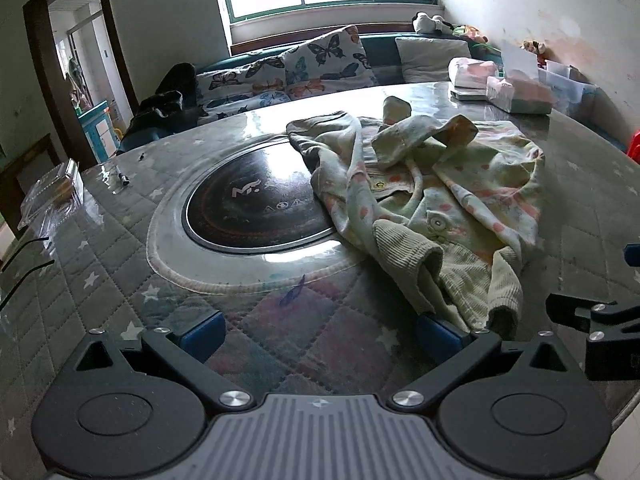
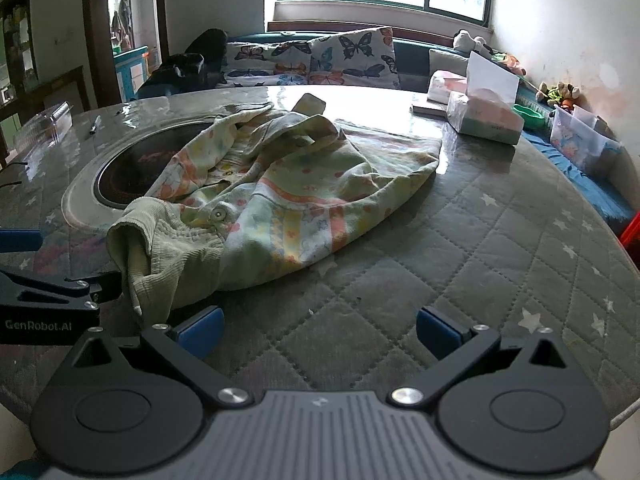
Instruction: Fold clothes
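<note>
A crumpled pale green child's garment (image 1: 432, 184) with orange dots and ribbed cuffs lies heaped on the round table, partly over the built-in cooktop (image 1: 256, 200). It also shows in the right wrist view (image 2: 280, 188). My left gripper (image 1: 320, 332) is open and empty, near the table's front edge, its right finger close to a ribbed cuff (image 1: 424, 264). My right gripper (image 2: 320, 330) is open and empty, just in front and to the right of the same cuff (image 2: 160, 248).
The table has a quilted grey star-pattern cover (image 2: 480, 240). Tissue packs (image 2: 484, 120) and a book stand at the back right. A pen (image 1: 122, 178) and clear plastic box (image 1: 52, 196) lie at the left. A butterfly-cushioned bench (image 1: 304, 68) runs behind.
</note>
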